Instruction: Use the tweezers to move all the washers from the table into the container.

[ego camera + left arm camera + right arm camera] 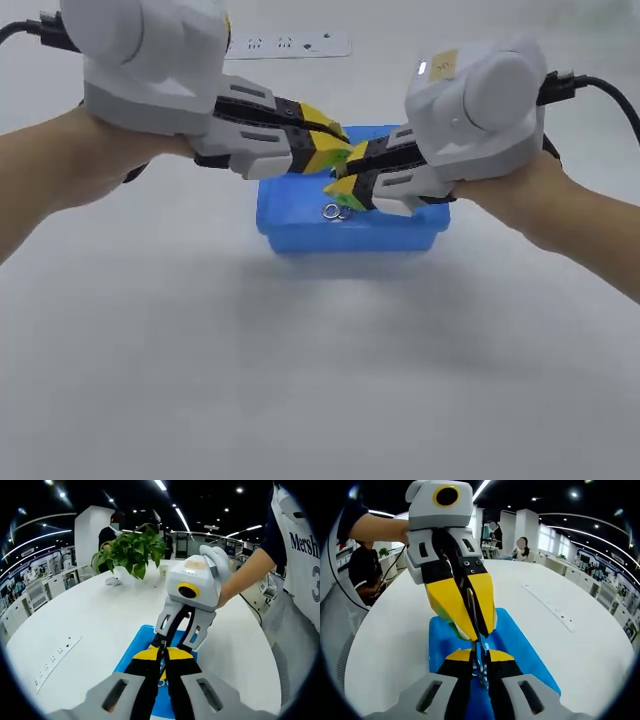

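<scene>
Directly beneath the meeting gripper tips, the washers [335, 211] lie inside the blue container [285, 222], with the thin tweezers [475, 635] pointing down at them, pinched between the closed jaws of both the left gripper [338, 150] and the right gripper [340, 188].

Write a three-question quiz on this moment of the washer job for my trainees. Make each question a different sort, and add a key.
1. True or false: the left gripper and the right gripper meet tip to tip above the blue container.
2. Where do the washers lie? A: on the table beside the container. B: inside the container. C: on the floor.
3. Short answer: which thin metal tool runs between the right gripper's jaws?
Key: 1 true; 2 B; 3 the tweezers.
</scene>
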### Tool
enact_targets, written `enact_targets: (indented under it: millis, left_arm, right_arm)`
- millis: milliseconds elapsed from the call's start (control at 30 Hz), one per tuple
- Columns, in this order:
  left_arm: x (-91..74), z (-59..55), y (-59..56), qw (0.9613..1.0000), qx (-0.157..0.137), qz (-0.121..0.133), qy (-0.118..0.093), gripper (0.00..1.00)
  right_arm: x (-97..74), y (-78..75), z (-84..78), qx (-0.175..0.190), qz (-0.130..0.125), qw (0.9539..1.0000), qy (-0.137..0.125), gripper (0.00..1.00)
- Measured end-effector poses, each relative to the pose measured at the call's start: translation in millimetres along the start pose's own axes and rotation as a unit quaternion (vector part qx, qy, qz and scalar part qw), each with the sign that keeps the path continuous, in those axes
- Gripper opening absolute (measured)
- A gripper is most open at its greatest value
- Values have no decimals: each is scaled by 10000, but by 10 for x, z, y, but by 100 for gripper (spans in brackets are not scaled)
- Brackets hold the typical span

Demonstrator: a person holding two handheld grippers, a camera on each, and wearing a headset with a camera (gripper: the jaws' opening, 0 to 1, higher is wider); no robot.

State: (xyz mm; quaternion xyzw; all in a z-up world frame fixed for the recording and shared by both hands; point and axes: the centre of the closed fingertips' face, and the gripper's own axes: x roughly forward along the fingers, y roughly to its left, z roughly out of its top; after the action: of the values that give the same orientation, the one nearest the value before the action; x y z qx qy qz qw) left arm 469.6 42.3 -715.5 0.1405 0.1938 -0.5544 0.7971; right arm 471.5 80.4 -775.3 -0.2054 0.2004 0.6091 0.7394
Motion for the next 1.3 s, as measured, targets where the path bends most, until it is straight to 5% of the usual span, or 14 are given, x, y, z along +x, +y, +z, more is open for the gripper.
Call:
enact_targets:
  millis: [433,1033,1300]
  left_arm:
    - [-119,82,-117,9996,263,-130,-3,7]
    - [-332,460,-563,9953,703,-572,-341,6]
    - [-357,502,-698,9945,684,-679,-417,6]
  right_arm:
    - [-85,65,48,-58,83,9999,-12,13]
    - [-524,358,223,-69,578,9979,-275,15]
    - [-690,524,217,-150,725,9970,-204,12]
